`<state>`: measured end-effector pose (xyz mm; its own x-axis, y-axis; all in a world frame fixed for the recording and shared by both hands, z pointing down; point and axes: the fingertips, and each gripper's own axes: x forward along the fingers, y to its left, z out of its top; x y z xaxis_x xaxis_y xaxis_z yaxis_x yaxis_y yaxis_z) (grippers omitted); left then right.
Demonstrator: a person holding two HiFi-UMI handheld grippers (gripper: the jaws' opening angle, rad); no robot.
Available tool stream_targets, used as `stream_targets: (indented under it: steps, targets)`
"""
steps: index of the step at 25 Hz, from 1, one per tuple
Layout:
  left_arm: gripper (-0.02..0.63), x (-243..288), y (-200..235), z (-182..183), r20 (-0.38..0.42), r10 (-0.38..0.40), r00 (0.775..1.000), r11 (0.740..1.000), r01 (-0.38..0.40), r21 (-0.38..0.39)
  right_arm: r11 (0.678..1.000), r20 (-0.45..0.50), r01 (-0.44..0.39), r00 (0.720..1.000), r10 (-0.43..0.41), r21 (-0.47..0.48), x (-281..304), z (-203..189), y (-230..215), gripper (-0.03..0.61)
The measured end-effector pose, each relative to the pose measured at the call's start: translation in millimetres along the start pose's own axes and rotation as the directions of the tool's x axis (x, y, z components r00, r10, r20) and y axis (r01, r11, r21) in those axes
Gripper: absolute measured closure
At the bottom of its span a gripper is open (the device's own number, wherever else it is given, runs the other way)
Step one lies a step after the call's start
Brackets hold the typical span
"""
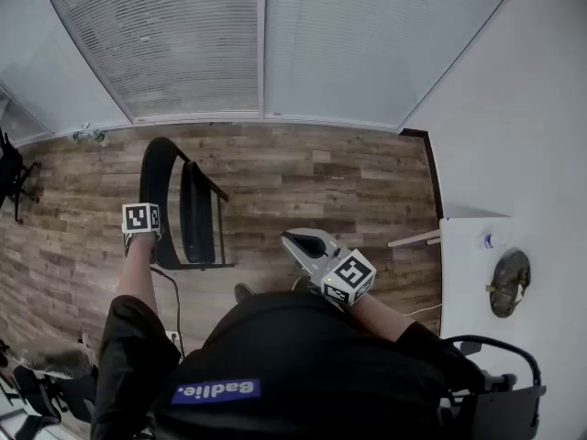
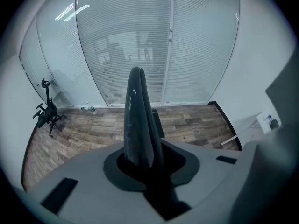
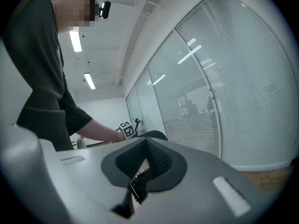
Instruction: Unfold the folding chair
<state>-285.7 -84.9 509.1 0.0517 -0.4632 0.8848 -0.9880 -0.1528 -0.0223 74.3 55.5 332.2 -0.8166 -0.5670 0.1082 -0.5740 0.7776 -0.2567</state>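
The head view is bright, with soft, even light and almost no shadows on the wood floor. The straight lines of the blinds bend near the edges. Both gripper views are round with black corners and curve a lot at the sides. The left gripper view is dimmer and a bit blue. White light streaks shine on the glass wall, and the left gripper looks dark and fuzzy up close. In the right gripper view two long ceiling lights glow.
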Motion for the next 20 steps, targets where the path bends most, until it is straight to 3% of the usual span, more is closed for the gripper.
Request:
stream_targets:
  steps: [20]
  targets:
    - [0.545, 2, 4, -1, 0.007, -0.003, 1.000, 1.000, 0.003, -0.004, 0.999, -0.030, -0.022, 0.999, 0.023, 0.046, 12, -16, -4, 0.576]
